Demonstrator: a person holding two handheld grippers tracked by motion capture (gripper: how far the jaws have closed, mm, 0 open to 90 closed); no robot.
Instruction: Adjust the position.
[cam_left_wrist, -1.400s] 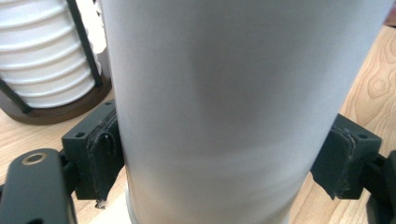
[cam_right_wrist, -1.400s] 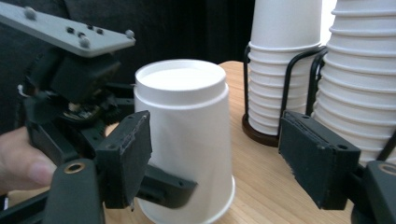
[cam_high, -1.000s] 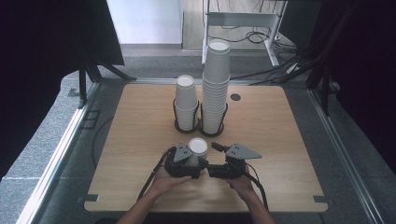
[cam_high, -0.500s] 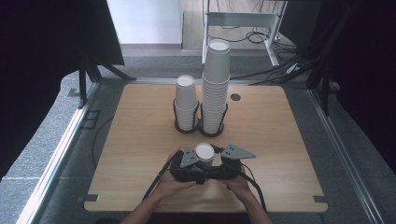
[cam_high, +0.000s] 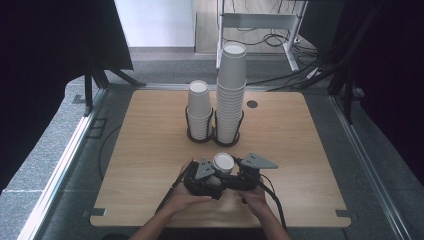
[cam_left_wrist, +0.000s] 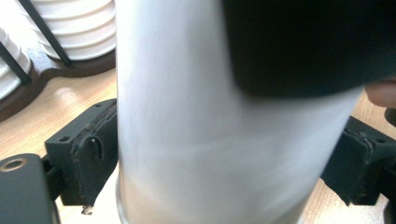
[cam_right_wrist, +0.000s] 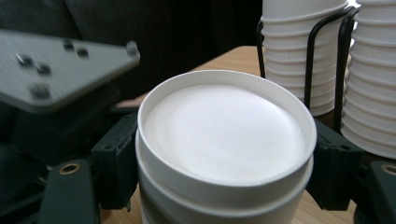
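At the table's (cam_high: 150, 150) near edge in the high view, we see both grippers meeting on an upside-down paper cup (cam_high: 223, 163), shifted rightward from half a second ago; behind, two wire holders (cam_high: 199, 134) carry inverted cup stacks (cam_high: 231, 90). In the left gripper view, the left gripper (cam_left_wrist: 224, 163) clamps the cup's wall. In the right gripper view, the right gripper (cam_right_wrist: 224, 172) grips nested cups below the rim.

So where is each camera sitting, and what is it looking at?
High view: above the person's side, looking forward and down at the table; both hands show.
Left gripper view: rides the left gripper, facing the cup between its jaws.
Right gripper view: rides the right gripper, facing the cup from slightly above.
Shared: the cup and the racked cup stacks.
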